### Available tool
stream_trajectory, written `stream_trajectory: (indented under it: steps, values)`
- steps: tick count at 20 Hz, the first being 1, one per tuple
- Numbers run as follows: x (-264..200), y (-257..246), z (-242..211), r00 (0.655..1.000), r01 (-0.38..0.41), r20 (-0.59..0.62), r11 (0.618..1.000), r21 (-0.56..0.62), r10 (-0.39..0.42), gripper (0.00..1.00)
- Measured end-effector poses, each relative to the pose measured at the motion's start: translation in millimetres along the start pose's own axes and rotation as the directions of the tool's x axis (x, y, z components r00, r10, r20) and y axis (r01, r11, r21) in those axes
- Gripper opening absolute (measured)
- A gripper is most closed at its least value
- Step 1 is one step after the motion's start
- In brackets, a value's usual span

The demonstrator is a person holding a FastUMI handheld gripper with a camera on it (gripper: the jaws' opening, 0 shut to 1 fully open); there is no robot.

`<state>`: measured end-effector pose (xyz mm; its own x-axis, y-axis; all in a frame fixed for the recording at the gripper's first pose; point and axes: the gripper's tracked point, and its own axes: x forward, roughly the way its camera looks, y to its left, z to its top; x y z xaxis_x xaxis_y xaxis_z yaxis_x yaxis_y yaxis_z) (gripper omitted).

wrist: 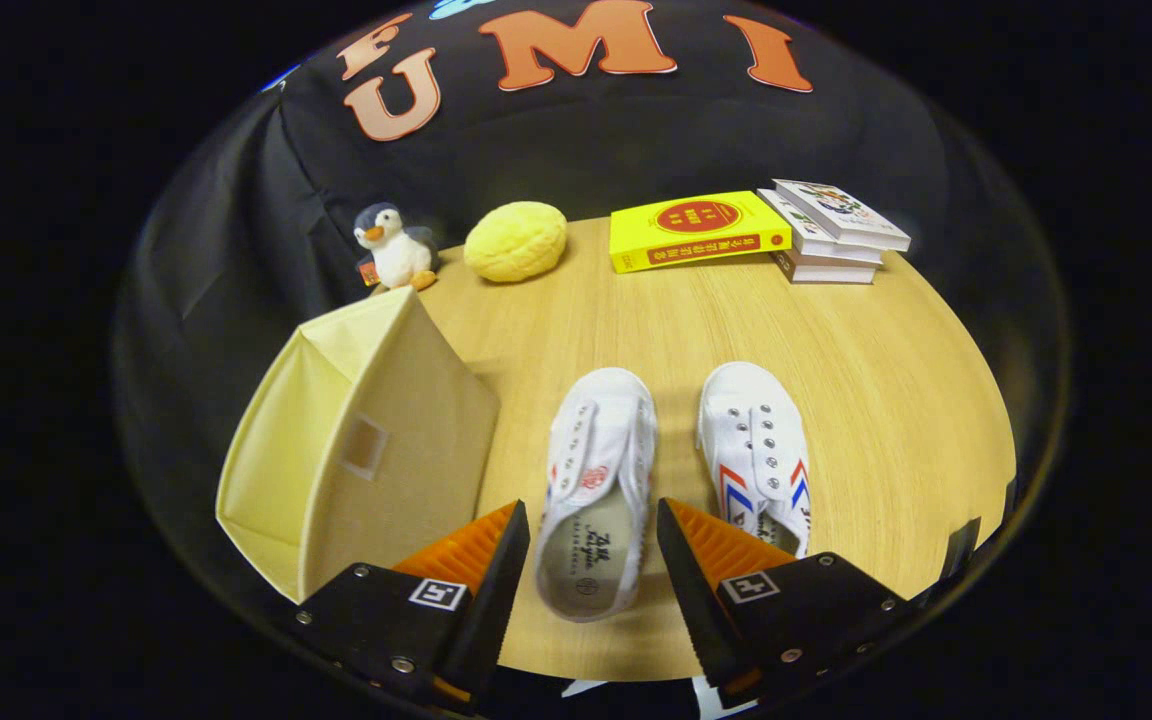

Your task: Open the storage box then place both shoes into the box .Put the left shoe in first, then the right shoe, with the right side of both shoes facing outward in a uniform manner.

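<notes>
Our gripper [593, 520] hangs over one white shoe [596, 480].
Jaws apart, straddling its heel; second shoe [756, 455] right, storage box [366, 440] left.

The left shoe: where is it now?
The left shoe lies on the table, its heel between the open claw's fingers, beside the box.

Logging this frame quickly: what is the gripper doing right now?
Gripper: open, holding nothing; its fingers straddle the heel of the left shoe on the table without pressing on it.
</notes>
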<state>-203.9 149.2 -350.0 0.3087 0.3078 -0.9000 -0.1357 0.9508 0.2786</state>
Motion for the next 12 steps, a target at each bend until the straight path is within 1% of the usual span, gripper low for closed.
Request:
stream_trajectory:
  steps: [1,4,6,7,10,12]
  values:
    - [5.1,-5.6,-4.1,1.0,0.008,-0.008,1.0,-0.012,-0.008,0.74]
    - [22.8,-14.8,-16.5,0.999,0.015,-0.028,1.0,-0.027,-0.015,0.68]
    - [33.2,-25.9,-19.0,0.998,0.055,-0.027,0.997,-0.046,-0.057,0.61]
    - [37.9,-30.3,-15.8,0.997,0.073,-0.011,0.996,-0.056,-0.074,0.56]
    - [50.5,-28.3,-6.8,0.997,0.074,0.018,0.995,-0.062,-0.074,0.47]
    - [60.2,-29.6,-0.4,0.994,0.099,0.046,0.992,-0.082,-0.096,0.4]
